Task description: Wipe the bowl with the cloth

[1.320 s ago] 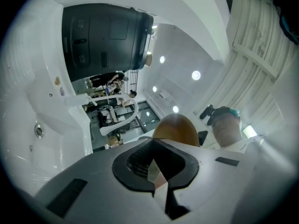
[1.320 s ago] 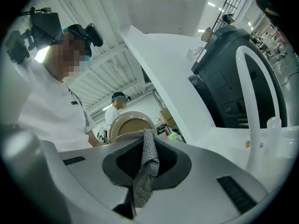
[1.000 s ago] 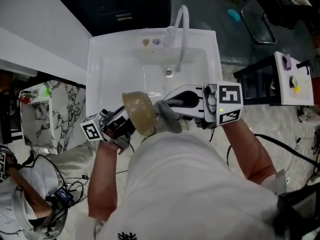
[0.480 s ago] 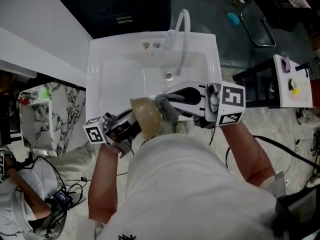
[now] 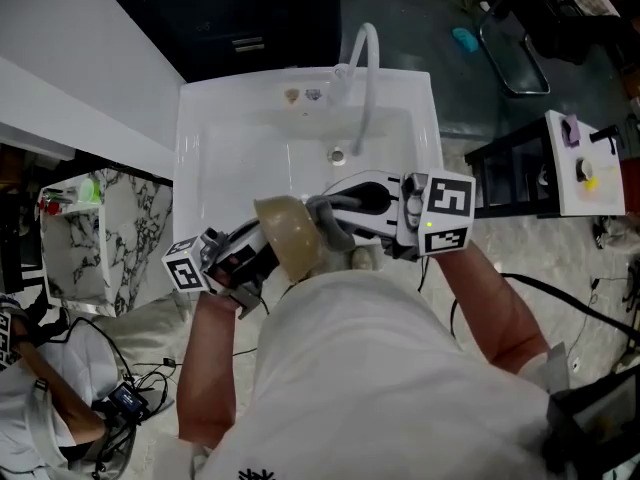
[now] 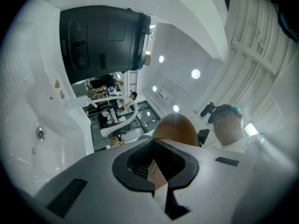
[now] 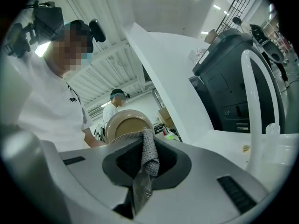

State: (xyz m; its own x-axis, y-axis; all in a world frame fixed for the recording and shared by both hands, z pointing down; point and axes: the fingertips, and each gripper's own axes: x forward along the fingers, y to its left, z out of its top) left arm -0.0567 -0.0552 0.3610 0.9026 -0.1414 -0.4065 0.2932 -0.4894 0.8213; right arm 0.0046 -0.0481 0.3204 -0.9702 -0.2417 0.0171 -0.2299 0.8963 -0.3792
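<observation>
In the head view I hold a tan bowl (image 5: 290, 236) on its side over the front rim of the white sink (image 5: 225, 138). My left gripper (image 5: 258, 253) is shut on the bowl's rim. In the left gripper view the bowl (image 6: 175, 127) rises just past the closed jaws of that gripper (image 6: 156, 171). My right gripper (image 5: 325, 213) is shut on a grey cloth (image 5: 335, 226), which lies against the bowl's right side. In the right gripper view the cloth (image 7: 147, 160) hangs from the right gripper (image 7: 142, 174) and drapes over the edge of the bowl (image 7: 126, 125).
A white curved faucet (image 5: 362, 63) stands at the sink's back, with the drain (image 5: 337, 154) below it. A marble-patterned stand (image 5: 110, 223) is at the left, a small white table (image 5: 585, 158) at the right, cables (image 5: 125, 393) on the floor.
The right gripper with the cloth has shifted a little left and down along the bowl. The bowl and left gripper have stayed almost in place.
</observation>
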